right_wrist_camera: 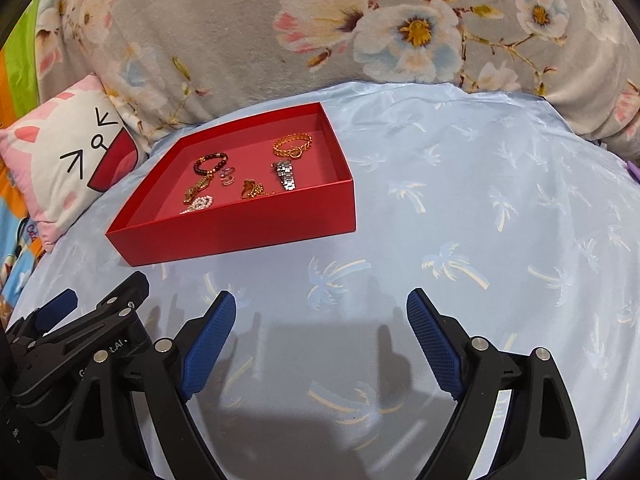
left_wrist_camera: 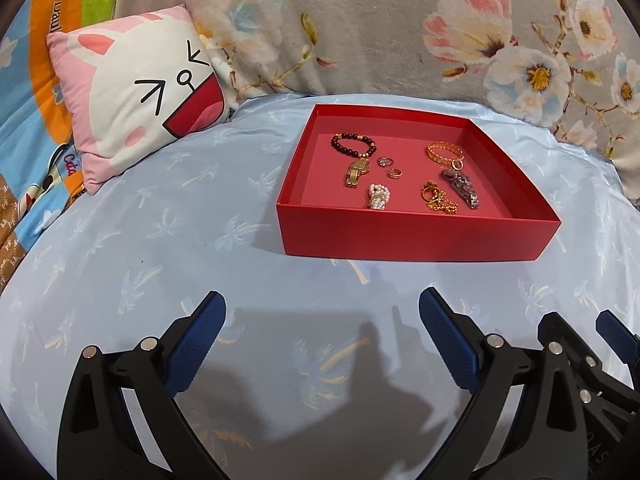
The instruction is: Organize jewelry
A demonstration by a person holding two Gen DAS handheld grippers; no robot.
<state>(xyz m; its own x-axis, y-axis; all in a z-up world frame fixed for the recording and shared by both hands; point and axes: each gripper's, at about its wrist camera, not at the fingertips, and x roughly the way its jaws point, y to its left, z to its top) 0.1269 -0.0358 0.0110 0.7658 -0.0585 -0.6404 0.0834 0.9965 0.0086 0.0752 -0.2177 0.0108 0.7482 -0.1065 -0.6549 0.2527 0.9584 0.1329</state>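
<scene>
A shallow red box (left_wrist_camera: 416, 236) (right_wrist_camera: 240, 232) lies on the light blue bedsheet. Inside it are a dark bead bracelet (left_wrist_camera: 353, 145) (right_wrist_camera: 210, 162), a gold chain bracelet (left_wrist_camera: 444, 152) (right_wrist_camera: 292, 145), a gold watch (left_wrist_camera: 355, 172), a pearl piece (left_wrist_camera: 378, 197), two small rings (left_wrist_camera: 386, 162), a gold chain heap (left_wrist_camera: 438, 199) and a silver watch band (left_wrist_camera: 461, 189) (right_wrist_camera: 286, 176). My left gripper (left_wrist_camera: 322, 312) hovers over the sheet short of the box, open and empty. My right gripper (right_wrist_camera: 321, 312) hovers beside it to the right, also open and empty.
A pink and white cat-face pillow (left_wrist_camera: 140, 92) (right_wrist_camera: 64, 164) leans left of the box. A grey floral blanket (left_wrist_camera: 360, 20) (right_wrist_camera: 280, 32) is bunched up behind it. Colourful bedding (left_wrist_camera: 28, 120) lies at far left. The right gripper's frame (left_wrist_camera: 592, 368) stands close beside my left one.
</scene>
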